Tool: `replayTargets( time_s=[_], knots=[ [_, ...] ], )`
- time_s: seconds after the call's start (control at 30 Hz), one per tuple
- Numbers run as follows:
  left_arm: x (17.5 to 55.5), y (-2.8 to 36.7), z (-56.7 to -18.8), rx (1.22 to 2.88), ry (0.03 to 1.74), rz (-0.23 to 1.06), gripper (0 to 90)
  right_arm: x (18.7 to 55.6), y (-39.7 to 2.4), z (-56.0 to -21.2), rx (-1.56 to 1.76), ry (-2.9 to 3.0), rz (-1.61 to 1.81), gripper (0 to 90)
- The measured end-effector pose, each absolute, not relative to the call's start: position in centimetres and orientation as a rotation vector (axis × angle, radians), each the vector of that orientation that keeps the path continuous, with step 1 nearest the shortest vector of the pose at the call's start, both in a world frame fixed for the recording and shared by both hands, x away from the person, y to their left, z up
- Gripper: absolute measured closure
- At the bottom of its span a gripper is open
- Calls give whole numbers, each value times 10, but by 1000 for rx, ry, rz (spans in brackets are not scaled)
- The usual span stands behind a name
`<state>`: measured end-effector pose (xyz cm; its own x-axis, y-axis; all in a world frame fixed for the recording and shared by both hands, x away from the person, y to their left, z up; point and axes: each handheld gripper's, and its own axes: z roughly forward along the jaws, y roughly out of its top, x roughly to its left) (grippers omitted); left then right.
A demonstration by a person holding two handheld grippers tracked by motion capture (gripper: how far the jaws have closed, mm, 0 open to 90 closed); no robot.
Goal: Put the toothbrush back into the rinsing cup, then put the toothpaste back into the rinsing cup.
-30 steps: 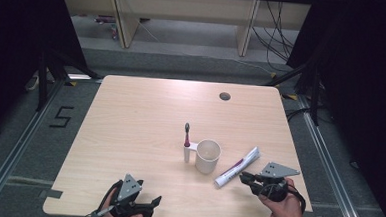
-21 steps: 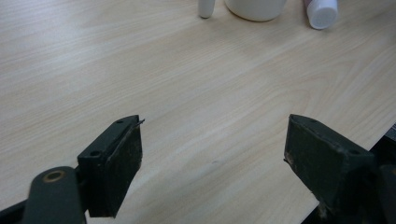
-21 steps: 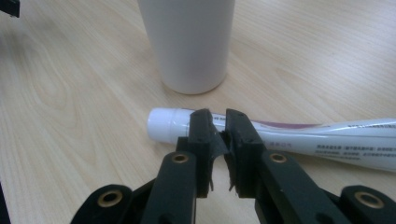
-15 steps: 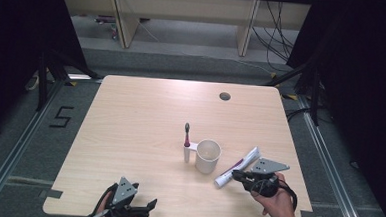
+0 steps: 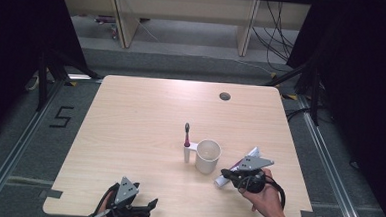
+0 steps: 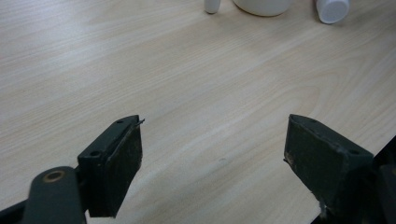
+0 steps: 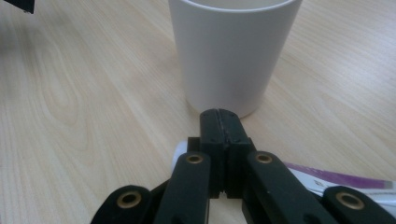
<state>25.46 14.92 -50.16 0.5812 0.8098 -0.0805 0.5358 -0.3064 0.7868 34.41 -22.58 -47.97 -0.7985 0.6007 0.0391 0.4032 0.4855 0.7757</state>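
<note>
Right gripper view: right gripper [image 7: 219, 116] level, jaws just closed together empty above the toothpaste tube [image 7: 345, 181], facing the cup [image 7: 233, 51].

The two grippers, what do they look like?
Both are black. The left gripper has thick, blocky dark pads. The right gripper has black linkage bars with brass-coloured rivets. Each carries a grey three-cornered plate on top and trails a black cable.
</note>
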Motion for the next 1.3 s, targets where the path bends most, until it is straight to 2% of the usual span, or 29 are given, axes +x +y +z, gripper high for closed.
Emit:
replayTargets(
  time_s=[0.8,0.97,1.3],
  knots=[
    [258,145,-504,2019,1054,419,189,351,-196,-491,866,2600,1095,897],
    [258,143,-503,2030,1047,415,189,351,-198,-492,824,2604,1093,897],
    [259,144,-502,2033,1029,421,190,327,-217,-491,824,2668,1048,897]
  ],
)
